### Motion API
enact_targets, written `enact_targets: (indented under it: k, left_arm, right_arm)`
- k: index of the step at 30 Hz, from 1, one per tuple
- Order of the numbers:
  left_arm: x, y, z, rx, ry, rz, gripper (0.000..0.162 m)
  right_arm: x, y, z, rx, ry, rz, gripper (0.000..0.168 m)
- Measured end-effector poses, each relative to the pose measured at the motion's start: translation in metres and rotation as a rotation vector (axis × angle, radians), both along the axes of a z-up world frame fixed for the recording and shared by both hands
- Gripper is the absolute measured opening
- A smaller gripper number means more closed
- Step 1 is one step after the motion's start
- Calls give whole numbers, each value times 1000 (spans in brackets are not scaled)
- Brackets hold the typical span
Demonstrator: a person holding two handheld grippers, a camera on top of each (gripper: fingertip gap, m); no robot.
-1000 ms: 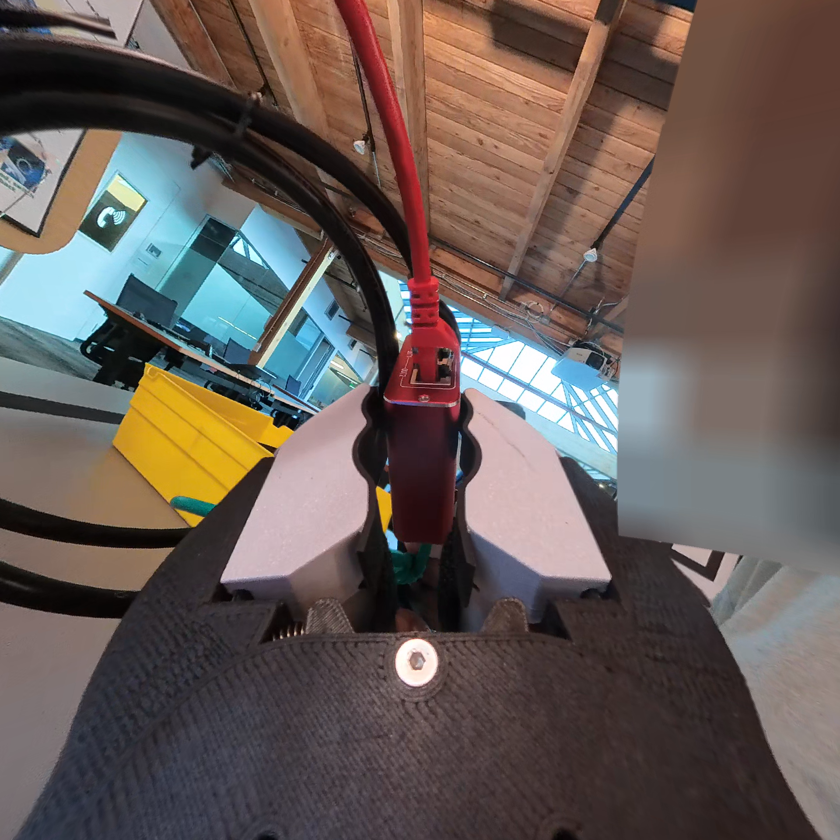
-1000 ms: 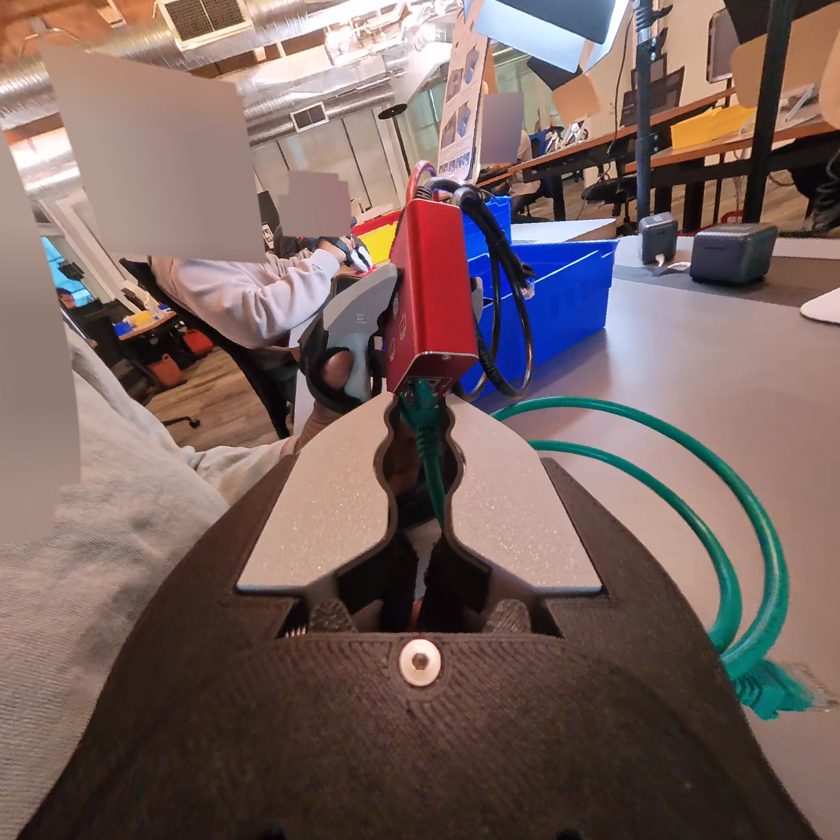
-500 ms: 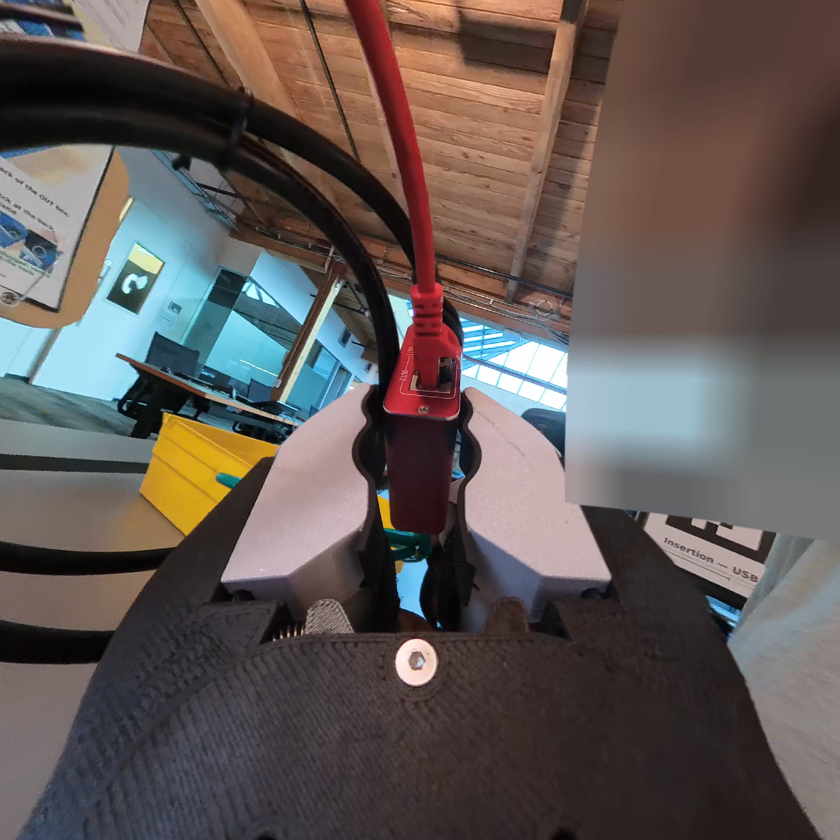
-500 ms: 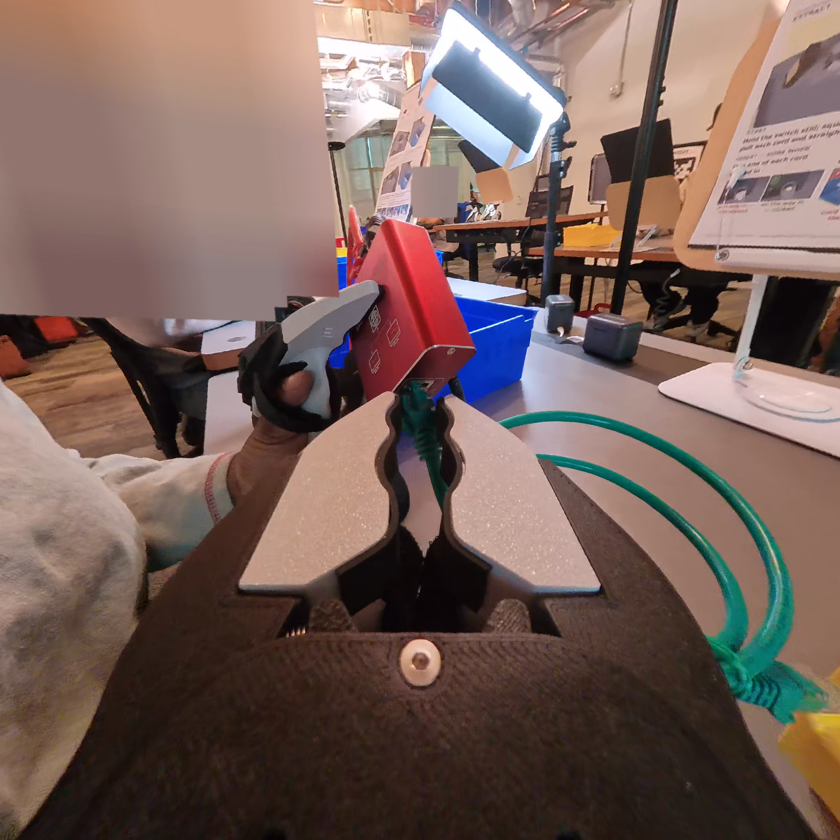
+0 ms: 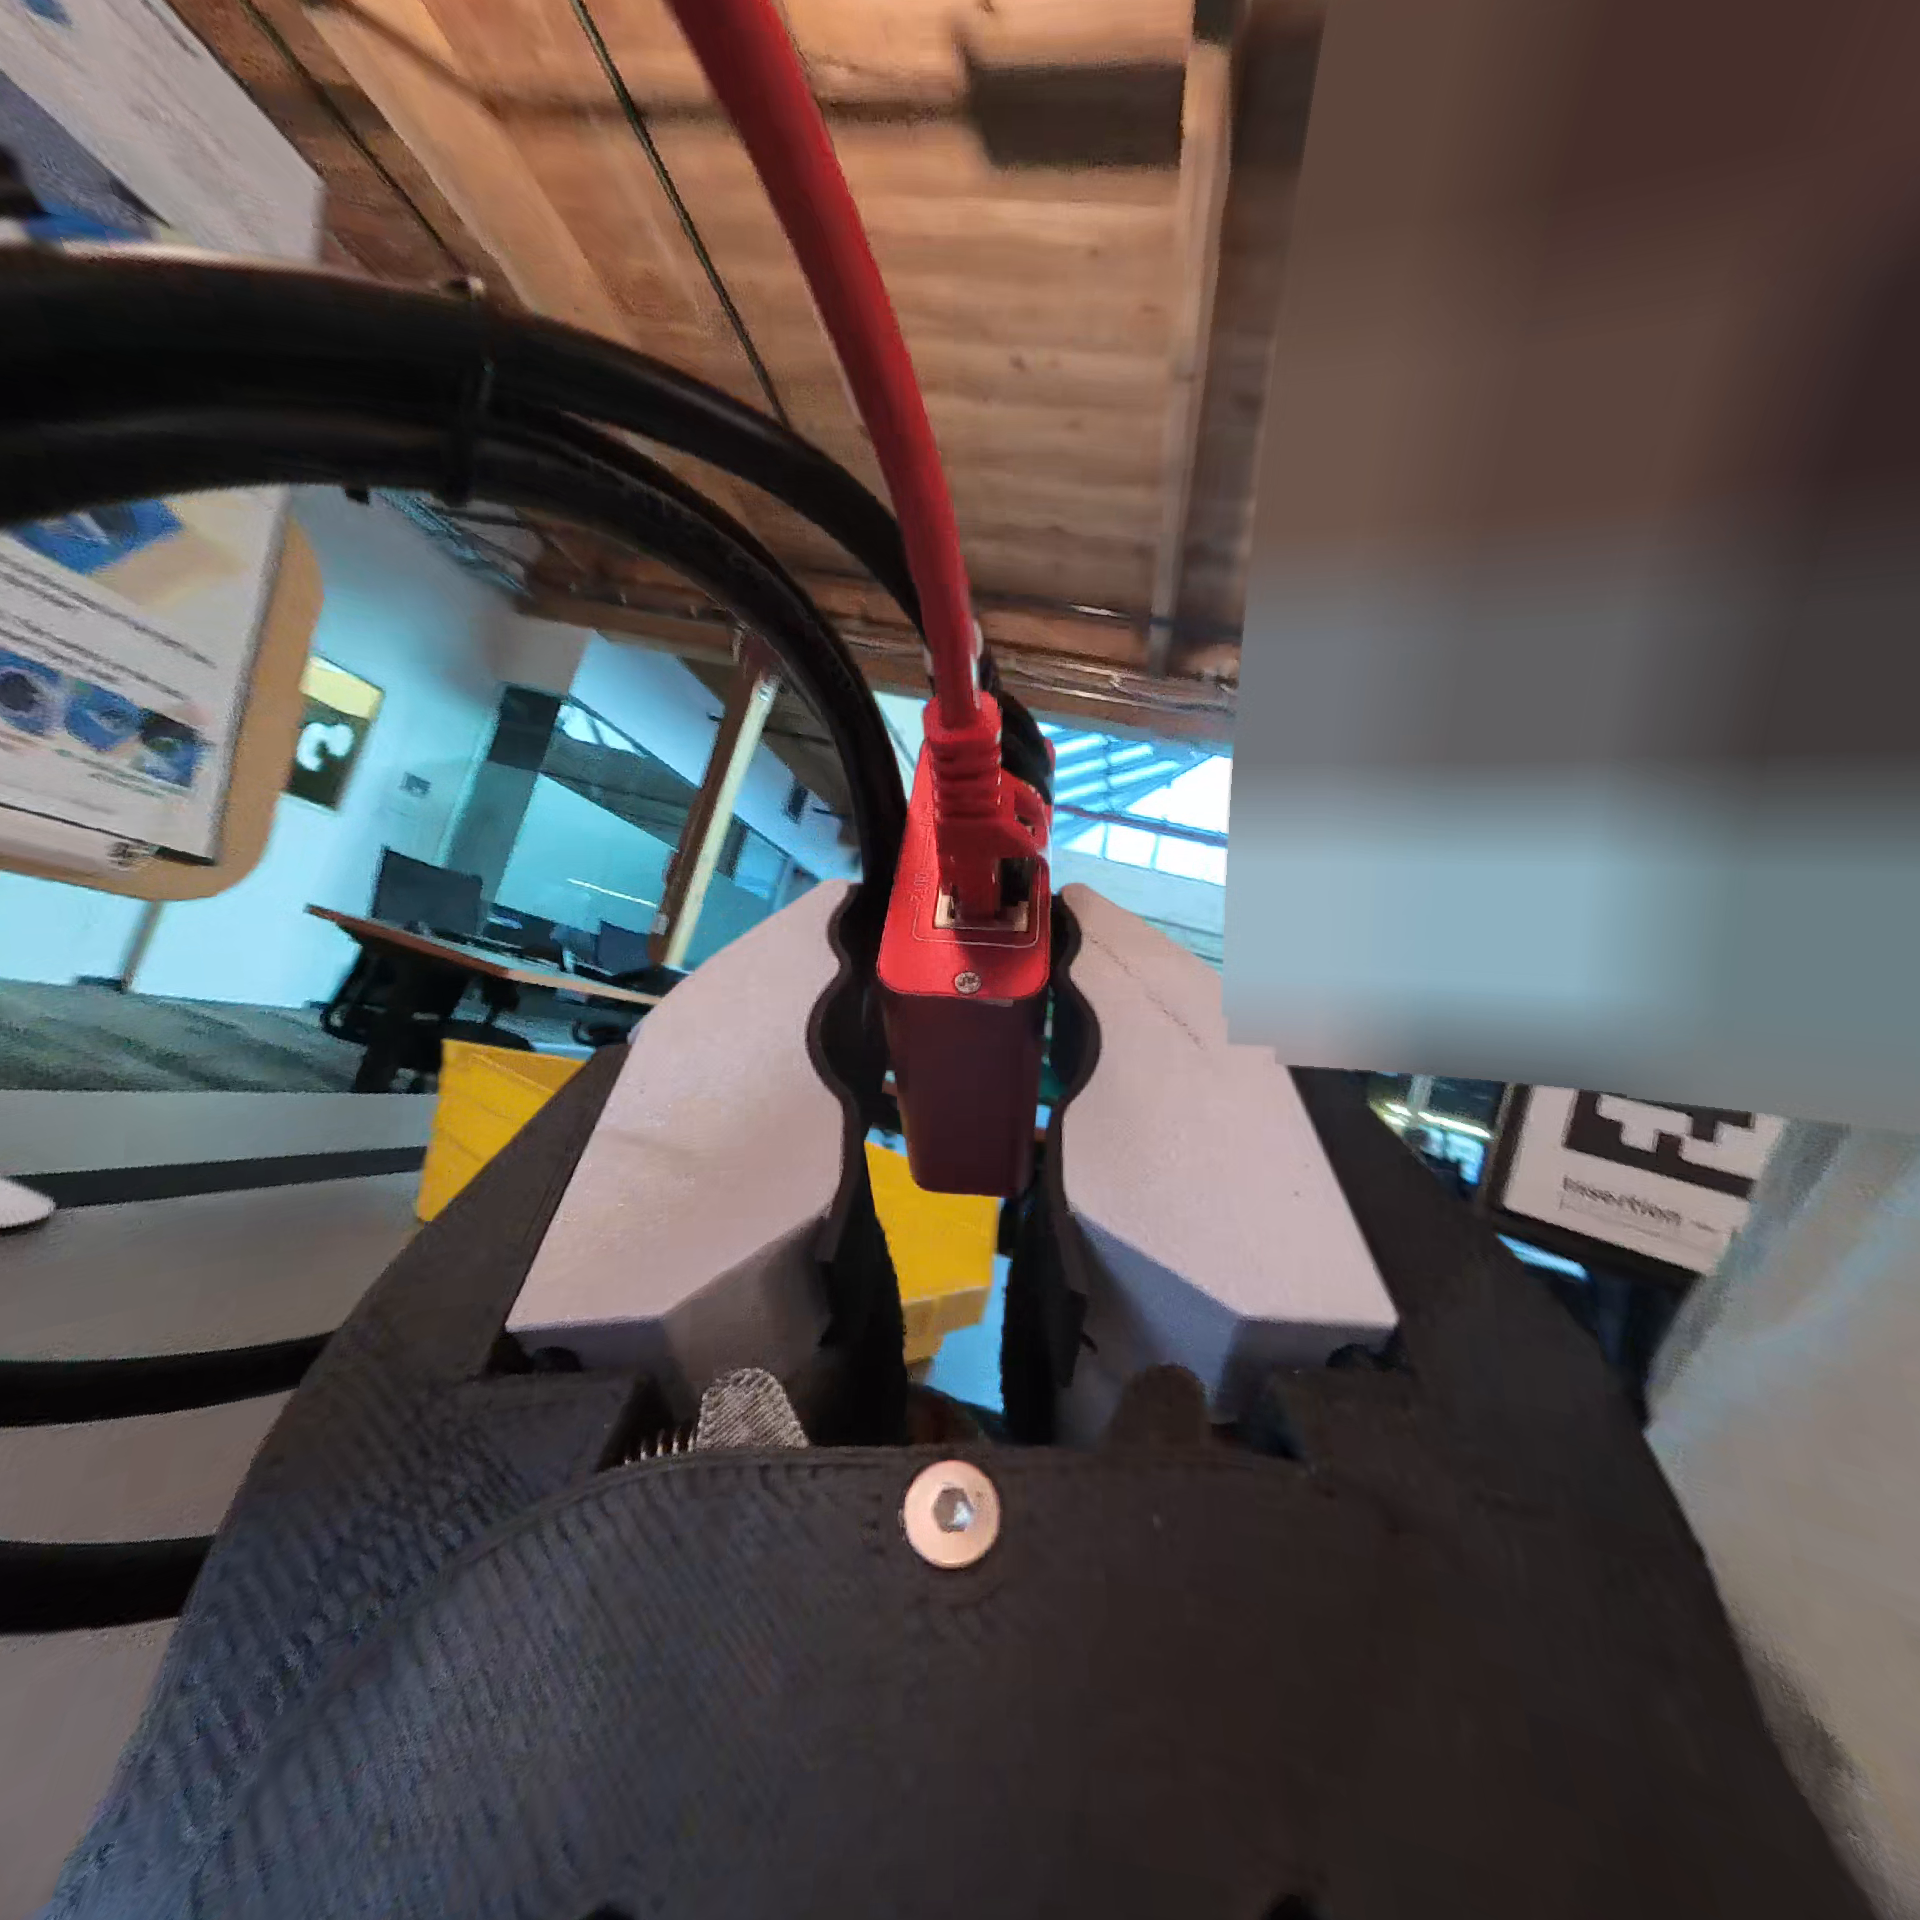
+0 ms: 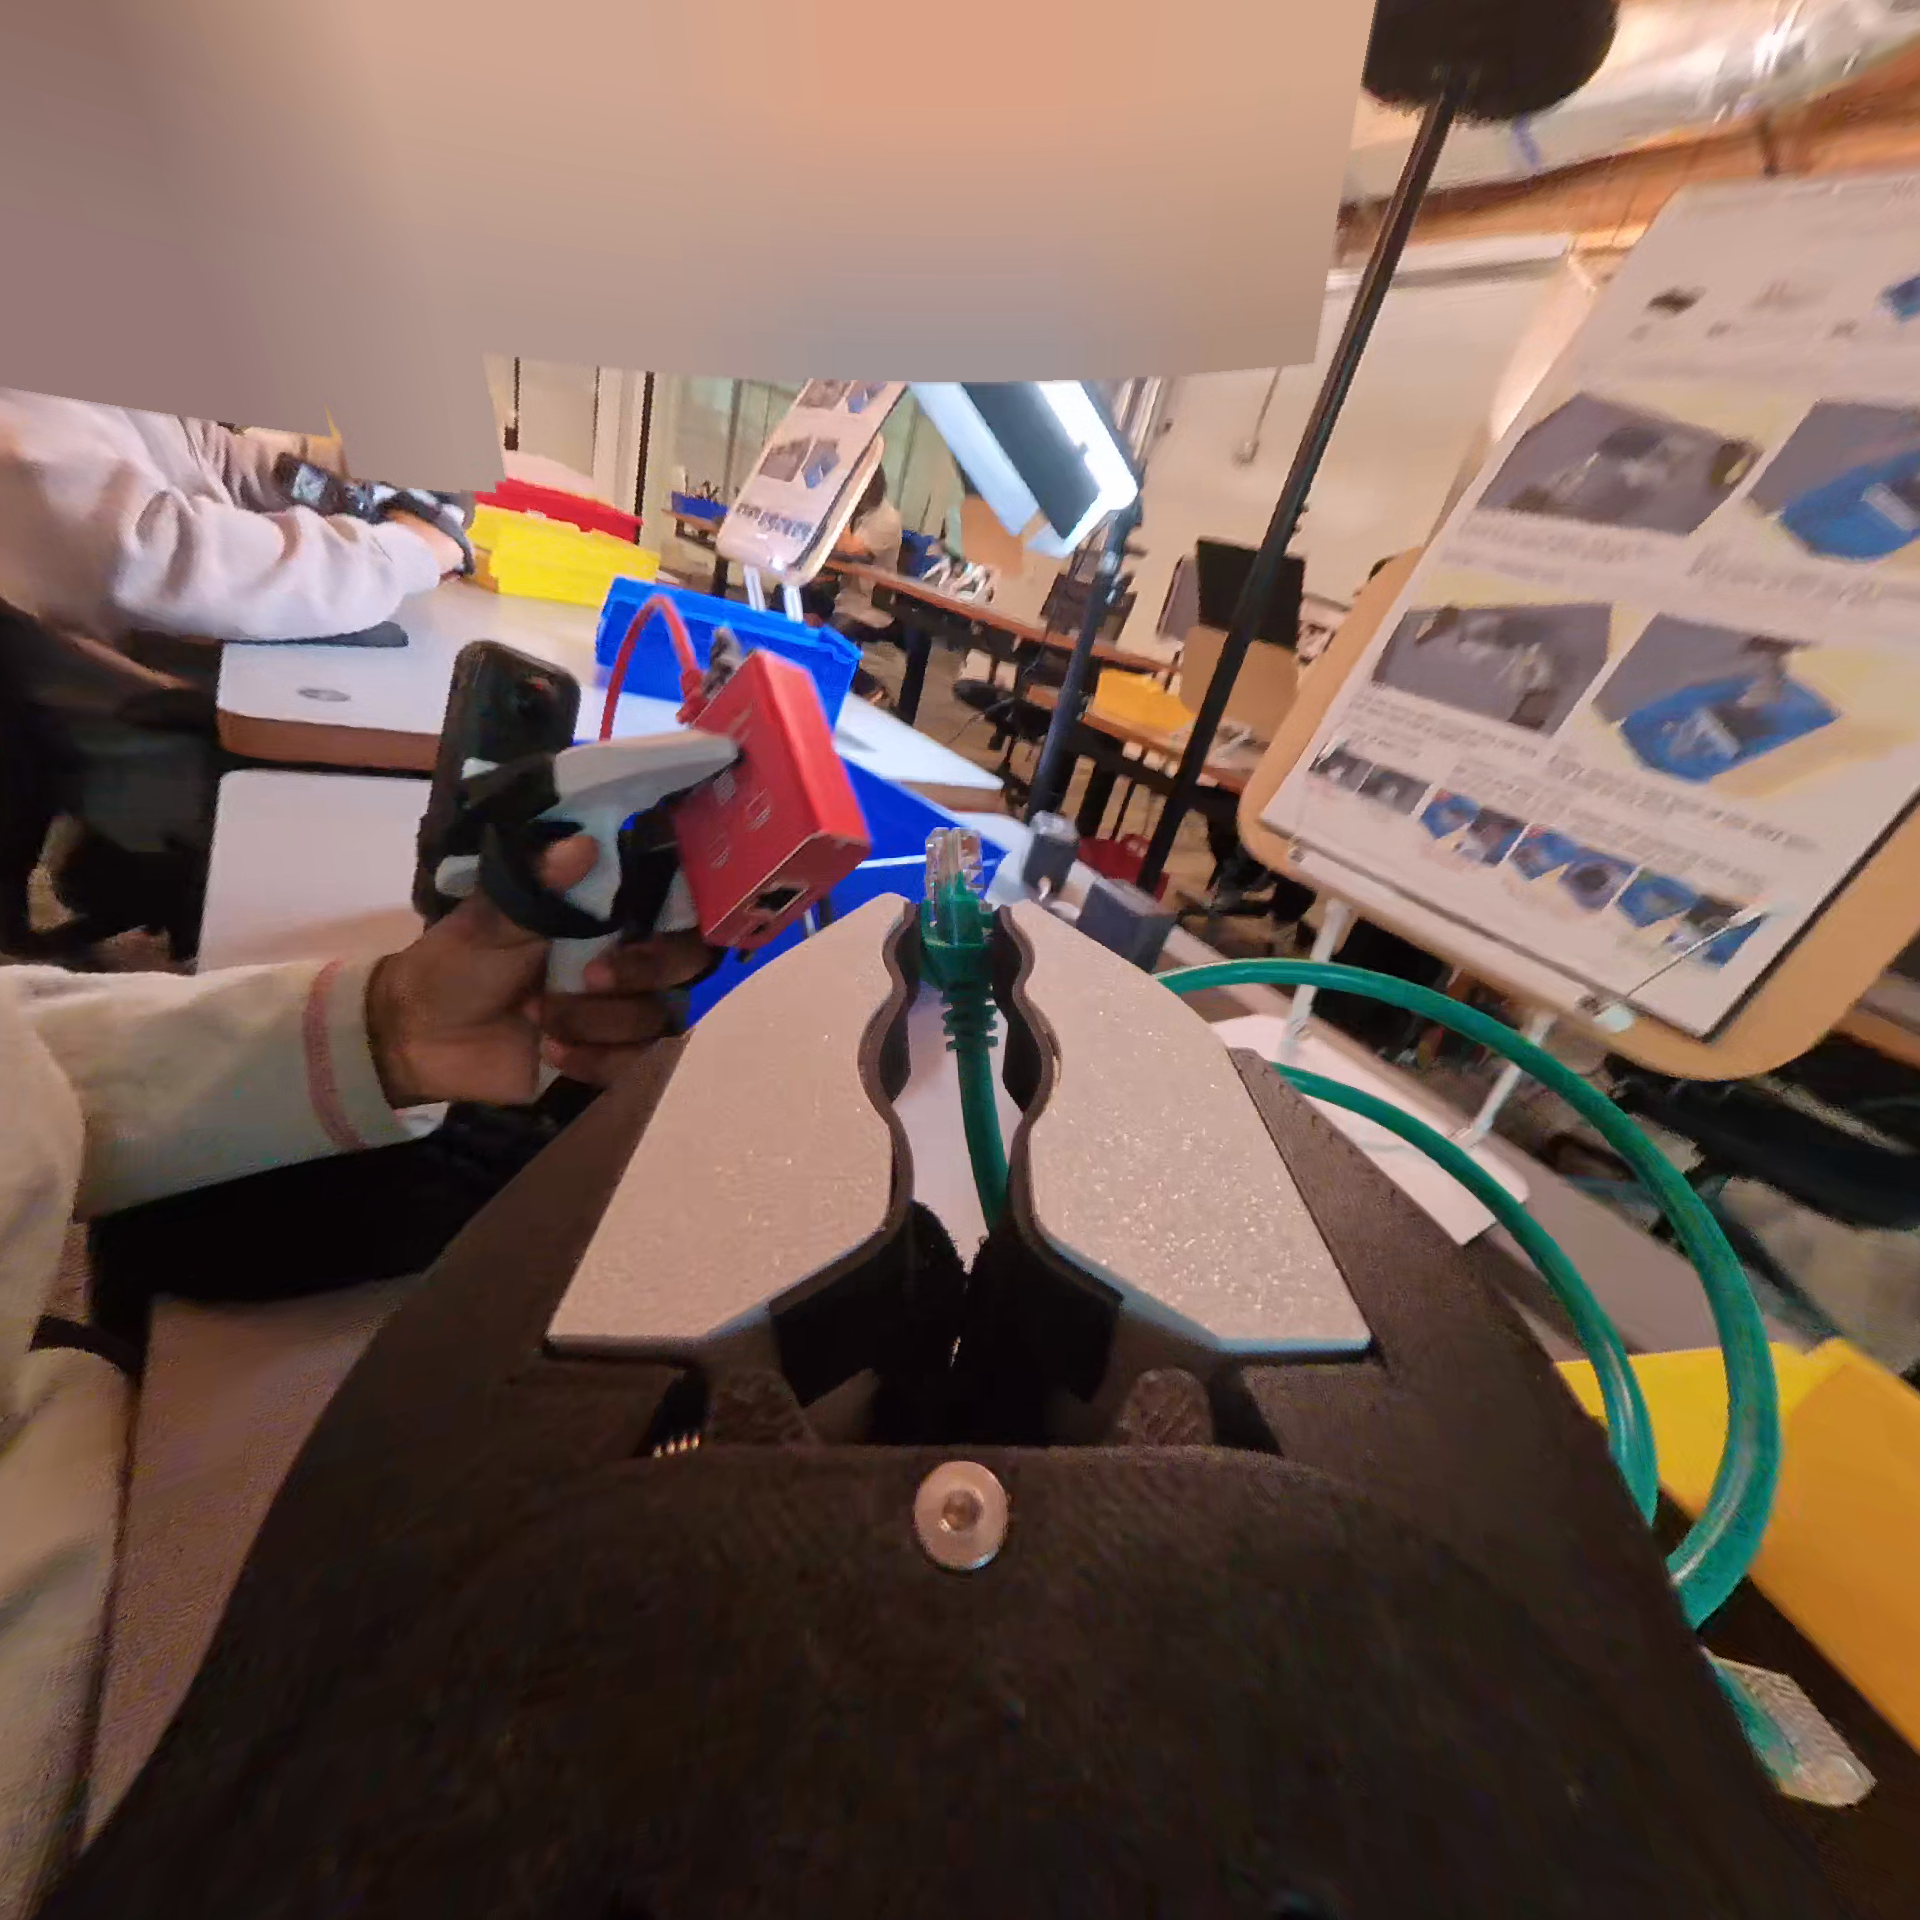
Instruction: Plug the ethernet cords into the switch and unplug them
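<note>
Small red metal switch (image 5: 961,1023) held upright in the air, red ethernet cord (image 5: 894,416) plugged into its top port, green ethernet cord (image 6: 961,966) unplugged, clear plug tip just beside switch's empty port.

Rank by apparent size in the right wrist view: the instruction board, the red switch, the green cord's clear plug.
1. instruction board, largest in the picture.
2. red switch, held by the left gripper.
3. clear plug, smallest, poking out of the right gripper.

Wide-angle nearness distorts true sizes.
</note>
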State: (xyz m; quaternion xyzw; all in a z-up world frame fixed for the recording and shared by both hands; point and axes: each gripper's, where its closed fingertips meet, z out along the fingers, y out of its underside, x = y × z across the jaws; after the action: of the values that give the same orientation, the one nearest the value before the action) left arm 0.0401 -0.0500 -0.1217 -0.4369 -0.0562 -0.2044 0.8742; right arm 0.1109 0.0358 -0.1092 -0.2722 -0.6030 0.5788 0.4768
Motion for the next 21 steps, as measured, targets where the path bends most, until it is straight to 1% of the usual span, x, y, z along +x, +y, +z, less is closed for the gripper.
enact_targets:
  k: [2, 4, 6, 7, 8, 11, 13, 16, 17, 19, 20, 21]
  left_arm:
    - [6, 7, -7, -52, 7, -32, 32]
    - [9, 12, -14, -95, 17, -26, 32]
    - [14, 13, -14, -105, 44, -34, 32]
    - [14, 14, -14, -111, 51, -32, 33]
    - [14, 15, -15, -118, 50, -28, 33]
    - [11, 17, -19, -143, 40, -18, 33]
    - [9, 21, -24, -180, 44, 7, 33]
    - [12, 26, -29, -219, 76, 18, 32]
    - [14, 27, -29, -228, 91, 19, 32]
    - [17, 29, -31, -246, 116, 25, 32]
    - [18, 30, -33, -255, 121, 24, 32]
    - [18, 31, -34, -262, 120, 20, 32]
  right_arm:
    - [7, 14, 12, 12, 31, 3, 13]
    - [10, 36, 21, 37, 48, -46, 14]
    - [7, 62, 20, 60, 35, -107, 13]
    - [4, 76, 15, 72, 23, -131, 13]
    - [-2, 89, 5, 78, -6, -155, 13]
    - [-22, 121, -40, 87, -160, -233, 13]
    - [-32, 127, -67, 103, -230, -256, 14]
    - [-42, 134, -97, 115, -323, -279, 14]
    - [-44, 136, -107, 101, -374, -281, 14]
    - [-46, 143, -126, 13, -503, -296, 15]
    - [-47, 147, -128, -32, -520, -309, 18]
    - [-47, 149, -122, -69, -487, -321, 34]
